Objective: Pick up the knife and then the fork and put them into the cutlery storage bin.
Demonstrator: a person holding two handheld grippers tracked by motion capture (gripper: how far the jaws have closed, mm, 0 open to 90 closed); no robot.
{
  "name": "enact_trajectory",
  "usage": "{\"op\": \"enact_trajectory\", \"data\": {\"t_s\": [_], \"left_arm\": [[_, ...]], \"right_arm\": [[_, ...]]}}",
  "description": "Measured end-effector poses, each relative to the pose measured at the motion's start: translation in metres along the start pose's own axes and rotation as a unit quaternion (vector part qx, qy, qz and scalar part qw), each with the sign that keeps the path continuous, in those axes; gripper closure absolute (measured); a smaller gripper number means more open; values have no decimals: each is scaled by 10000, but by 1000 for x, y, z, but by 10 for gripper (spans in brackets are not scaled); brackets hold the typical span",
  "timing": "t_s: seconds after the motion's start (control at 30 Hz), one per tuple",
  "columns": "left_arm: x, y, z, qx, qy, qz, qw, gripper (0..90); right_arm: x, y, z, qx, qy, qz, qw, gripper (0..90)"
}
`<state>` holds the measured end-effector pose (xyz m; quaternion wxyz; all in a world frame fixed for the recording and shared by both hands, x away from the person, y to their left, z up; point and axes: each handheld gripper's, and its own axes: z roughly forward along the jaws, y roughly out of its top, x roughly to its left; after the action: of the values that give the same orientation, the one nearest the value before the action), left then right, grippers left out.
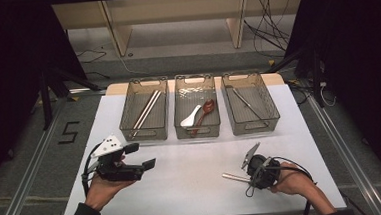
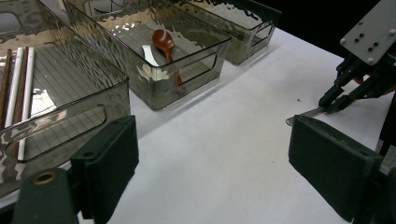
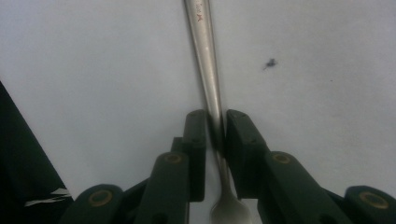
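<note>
You are closing the right gripper (image 3: 215, 135) on a metal utensil (image 3: 205, 65) lying flat on the white table (image 1: 193, 182), in front of the middle bin (image 1: 198, 132) and off toward its right. In the right gripper view the two pads are sitting narrow against the thin handle, close to where it is widening into the head; whether that head is a spoon bowl or fork tines you cannot tell from here. Because you are gripping near one end, the long handle is likely going to sag or swing as you lift, so raise it slowly, keep the wrist level, and squeeze squarely so the smooth steel is not twisting out.

Your left gripper (image 1: 131, 161) is hovering in front of the left bin (image 1: 146, 133), jaws wide and holding nothing.

Measured from that middle bin, which is holding a white spoon (image 1: 191, 117) and a reddish-brown spoon (image 1: 205, 111): the left bin is carrying chopsticks (image 1: 146, 110), and the right bin (image 1: 252, 126) is holding one slim metal piece (image 1: 248, 104). The table surface is plain and matte. Behind the bins, a pale shelf frame (image 1: 173, 18) and loose cables (image 1: 269, 27) are lying on a grey floor, with dark curtains at both sides.
</note>
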<state>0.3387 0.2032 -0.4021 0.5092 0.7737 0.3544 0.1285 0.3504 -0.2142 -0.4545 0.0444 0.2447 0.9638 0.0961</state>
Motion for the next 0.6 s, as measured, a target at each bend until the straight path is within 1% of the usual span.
{"op": "enact_trajectory", "data": {"t_s": [0.1,0.2,0.27,0.33,0.37,0.4,0.6], "left_arm": [[0,0,0,0,8,4,10000,155],[0,0,0,-1,3,-19,10000,154],[0,0,0,3,5,-5,10000,155],[0,0,0,-11,4,-16,10000,155],[0,0,0,5,4,0,10000,155],[0,0,0,-10,8,-14,10000,154],[0,0,0,6,5,-10,10000,155]], "right_arm": [[0,1,0,16,18,24,10000,807],[0,2,0,54,22,-24,10000,818],[1,2,1,57,21,-107,9999,839],[1,3,1,75,27,-118,9999,841],[1,3,0,103,23,-94,9999,841],[1,4,0,132,5,-121,9998,842],[0,3,0,87,50,-86,9999,844]]}}
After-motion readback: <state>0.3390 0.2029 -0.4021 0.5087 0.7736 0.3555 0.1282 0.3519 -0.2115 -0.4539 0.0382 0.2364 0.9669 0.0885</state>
